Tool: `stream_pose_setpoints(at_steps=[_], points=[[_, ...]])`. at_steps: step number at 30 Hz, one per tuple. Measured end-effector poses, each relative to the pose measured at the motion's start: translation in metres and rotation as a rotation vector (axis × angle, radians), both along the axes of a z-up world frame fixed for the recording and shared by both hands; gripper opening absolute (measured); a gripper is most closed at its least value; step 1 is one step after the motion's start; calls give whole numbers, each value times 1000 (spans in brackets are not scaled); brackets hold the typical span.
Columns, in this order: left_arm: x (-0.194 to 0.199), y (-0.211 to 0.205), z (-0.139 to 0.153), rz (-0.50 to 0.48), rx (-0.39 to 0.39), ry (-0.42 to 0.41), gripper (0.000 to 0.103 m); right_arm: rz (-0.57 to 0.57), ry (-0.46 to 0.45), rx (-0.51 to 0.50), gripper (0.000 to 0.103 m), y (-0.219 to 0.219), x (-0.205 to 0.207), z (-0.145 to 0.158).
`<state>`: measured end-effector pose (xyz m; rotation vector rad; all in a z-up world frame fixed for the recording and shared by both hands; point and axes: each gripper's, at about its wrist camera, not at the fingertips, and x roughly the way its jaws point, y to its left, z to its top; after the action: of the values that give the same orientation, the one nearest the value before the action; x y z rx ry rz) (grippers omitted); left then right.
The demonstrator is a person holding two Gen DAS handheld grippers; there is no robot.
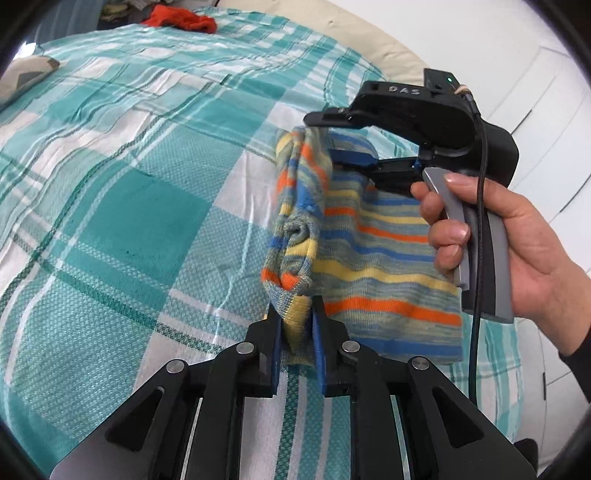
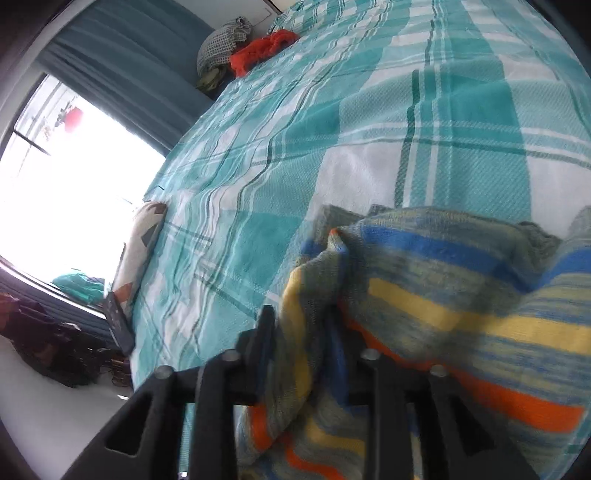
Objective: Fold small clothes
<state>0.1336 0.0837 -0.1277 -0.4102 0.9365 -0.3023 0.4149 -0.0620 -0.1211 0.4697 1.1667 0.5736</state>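
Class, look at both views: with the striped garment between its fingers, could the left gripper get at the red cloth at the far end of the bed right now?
Probably not. The left gripper has the striped garment between its fingers, and the red cloth lies far across the bed.

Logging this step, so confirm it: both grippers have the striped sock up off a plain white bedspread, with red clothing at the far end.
One thing is wrong: the bedspread is teal-and-white plaid, not plain white, as the left wrist view shows. The striped sock and red clothing are as stated.
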Motion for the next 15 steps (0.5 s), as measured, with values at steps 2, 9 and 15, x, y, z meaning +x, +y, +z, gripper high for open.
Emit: stream_pose_setpoints(at_steps=[2,9,15], points=[[-6,6,10,25,13,-7,43,-63,-14,91,54,-15,-4,10],[0,10,31,14,42,-93,67,30,-156,-18,54,-56,-70,60],[31,9,-14,26,160,90,33,236,-127,-291,48,-52,-181,8]])
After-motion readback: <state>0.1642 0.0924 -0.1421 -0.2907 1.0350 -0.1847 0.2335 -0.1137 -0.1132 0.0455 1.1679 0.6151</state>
